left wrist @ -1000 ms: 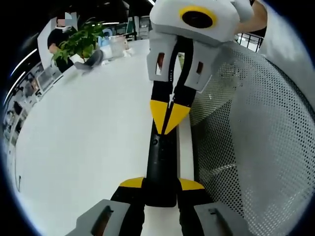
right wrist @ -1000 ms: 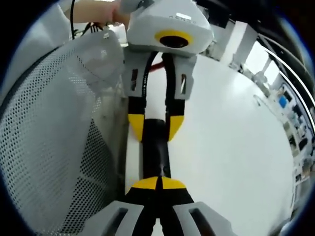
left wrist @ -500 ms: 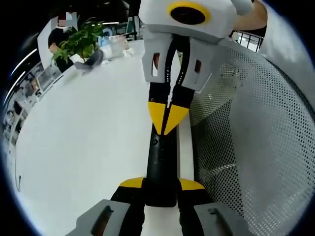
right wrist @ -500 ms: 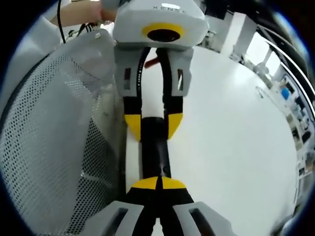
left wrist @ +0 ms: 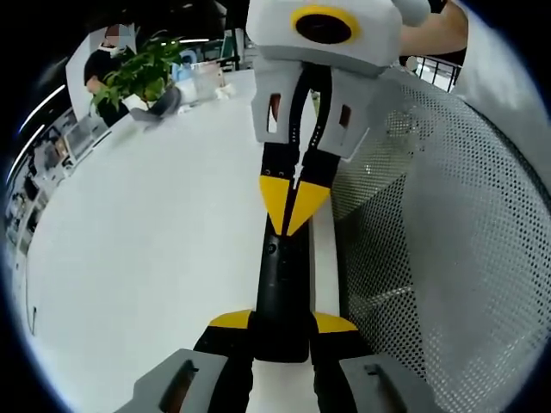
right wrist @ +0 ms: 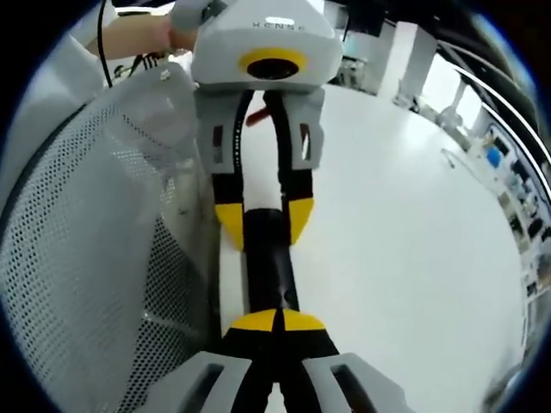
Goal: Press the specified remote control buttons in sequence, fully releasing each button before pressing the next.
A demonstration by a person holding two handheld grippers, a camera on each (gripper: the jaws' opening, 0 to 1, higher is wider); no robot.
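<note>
1. Two grippers, one slim black bar-shaped remote control (left wrist: 280,288), and we've got it lying lengthwise on a narrow white strip at the edge of the big white table (left wrist: 146,249), right beside a white perforated mesh basket (left wrist: 439,249).
2. Our left gripper (left wrist: 281,331) has its yellow-tipped jaws spread just wide enough to sit on either side of the remote's near end, apparently clamping it to keep it from sliding. In the right gripper view the same thing shows from the other end: left gripper (right wrist: 263,225) straddling the remote (right wrist: 269,267).
3. Our right gripper (left wrist: 293,215) has its yellow tips pinched together into one point, holding nothing, and that point sits right over the top face of the remote. In its own view the right gripper (right wrist: 275,320) shows those tips meeting over the black body.
4. Step-wise, we reckon we're mid button press, or right at the touch. We can't tell if the point is actually pushing a button down or just resting on it, and the buttons themselves are too dark to make out.
5. Next move, as we see it: lift the point straight off for a full release, then shift along the remote to the following button, with the left grip steady.
</note>
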